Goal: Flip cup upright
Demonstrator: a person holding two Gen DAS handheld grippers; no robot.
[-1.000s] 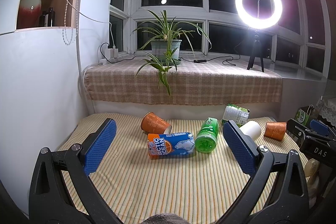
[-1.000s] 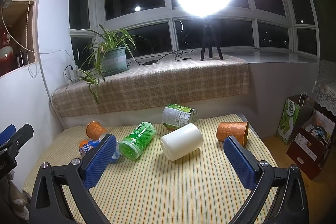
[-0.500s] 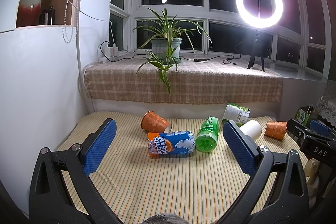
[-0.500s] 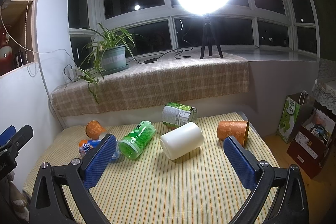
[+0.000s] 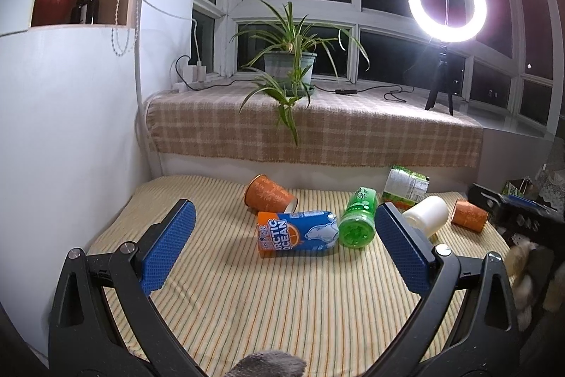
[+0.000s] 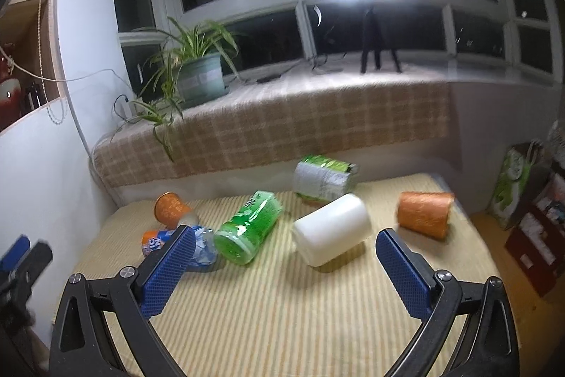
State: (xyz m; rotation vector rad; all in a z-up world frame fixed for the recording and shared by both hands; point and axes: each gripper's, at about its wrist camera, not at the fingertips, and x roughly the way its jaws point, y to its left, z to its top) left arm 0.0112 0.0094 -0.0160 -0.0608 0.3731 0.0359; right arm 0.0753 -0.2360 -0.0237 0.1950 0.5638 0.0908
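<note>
Cups and cans lie tipped over on the striped counter [image 5: 282,299] below the window ledge. Left tongs [image 5: 282,248] hang open above the near part of the counter, blue pads [image 5: 166,249] spread wide and holding nothing. Right tongs [image 6: 282,267] are open too, empty, with the white cup [image 6: 332,228] lying on its side between and beyond their pads, not touching them.

2 orange cups lie on their sides: 1 orange cup [image 5: 270,195] at the back left, its mouth end just behind the blue can [image 5: 298,234], and a second orange cup [image 6: 425,214] far to the right, well apart from the rest. The blue can lies flat with its end against the green bottle [image 5: 358,218], which also lies down. A green-labelled can [image 6: 323,179] rests on its side near the back edge, just behind the white cup.

On the checked ledge stand a potted plant [image 5: 289,69], with leaves trailing over the edge, and a lit ring light [image 5: 446,4] on a small tripod. The right view is somewhat blurred.
</note>
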